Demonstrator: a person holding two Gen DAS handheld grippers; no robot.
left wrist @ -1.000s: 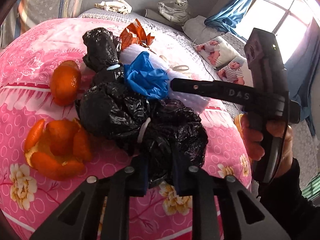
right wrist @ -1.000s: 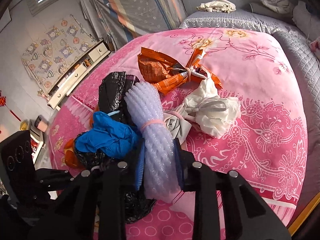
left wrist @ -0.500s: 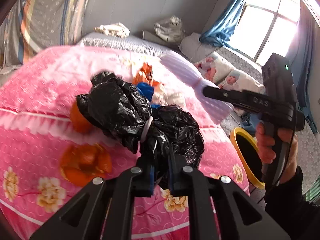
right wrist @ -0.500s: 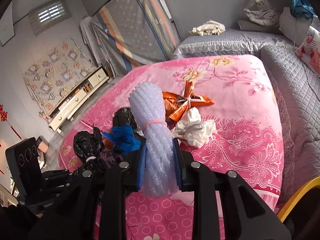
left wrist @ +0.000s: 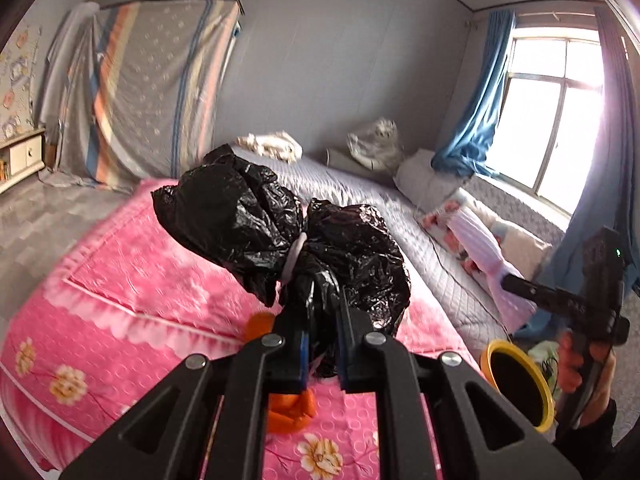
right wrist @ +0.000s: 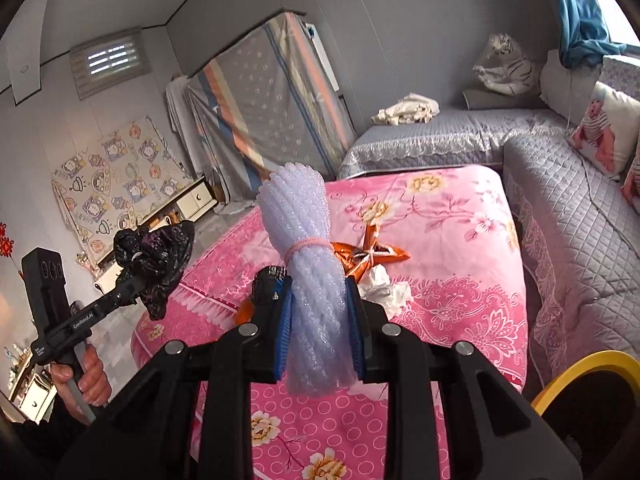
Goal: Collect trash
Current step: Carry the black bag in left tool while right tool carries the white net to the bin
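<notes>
Left wrist view: your left gripper (left wrist: 322,344) is clamped on the black bag bundle (left wrist: 280,236), pinching it below the elastic band (left wrist: 295,254), and the bundle is up off the pink quilt (left wrist: 132,280). It looks light, soft and slick, so grip the gathered neck by the band, not the puffy lobes, which would likely squash and slip. Orange peel (left wrist: 290,410) lies on the quilt under the jaws. The yellow-rimmed bin (left wrist: 520,384) sits low right, beside the bed.

Right wrist view: your right gripper (right wrist: 320,328) is closed around the foam net roll (right wrist: 308,264), pads squeezing it below its pink band (right wrist: 310,245), roll upright and clear of the quilt. It reads as springy and very light; a hold near the band keeps it bunched. An orange wrapper (right wrist: 372,254) and white crumpled paper (right wrist: 384,286) remain on the quilt beyond it. The bin rim (right wrist: 588,368) shows at lower right.
</notes>
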